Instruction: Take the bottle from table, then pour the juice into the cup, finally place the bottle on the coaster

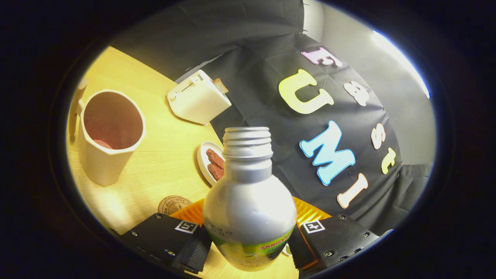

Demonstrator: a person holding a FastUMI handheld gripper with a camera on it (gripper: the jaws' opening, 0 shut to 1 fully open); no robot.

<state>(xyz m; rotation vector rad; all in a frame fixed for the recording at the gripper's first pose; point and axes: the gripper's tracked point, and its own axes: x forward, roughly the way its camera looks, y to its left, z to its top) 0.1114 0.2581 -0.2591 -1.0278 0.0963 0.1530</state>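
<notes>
Now the gripper (250, 244) clamps both fingers on the uncapped silver bottle (249, 201), lifted and tilted slightly, mouth pointing forward. The cup (110, 135) stands beyond, to the left; the coaster (174, 204), probably cork, lies just ahead.

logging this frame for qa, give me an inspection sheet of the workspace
surface: light wood table, lit warm.
job's things: silver bottle, cap off, held between the fingers and tilted; cup beyond the fingers, upright, some reddish content at its bottom; round coaster just ahead of the fingers, bare.
clutter: white toaster with a slice in its slot; small plate with brown pieces.
grippers: gripper shut on the bottle, both fingers pressing its sides.
cables: nothing seen.
surroundings: black cloth wall, pale wall behind it.
</notes>
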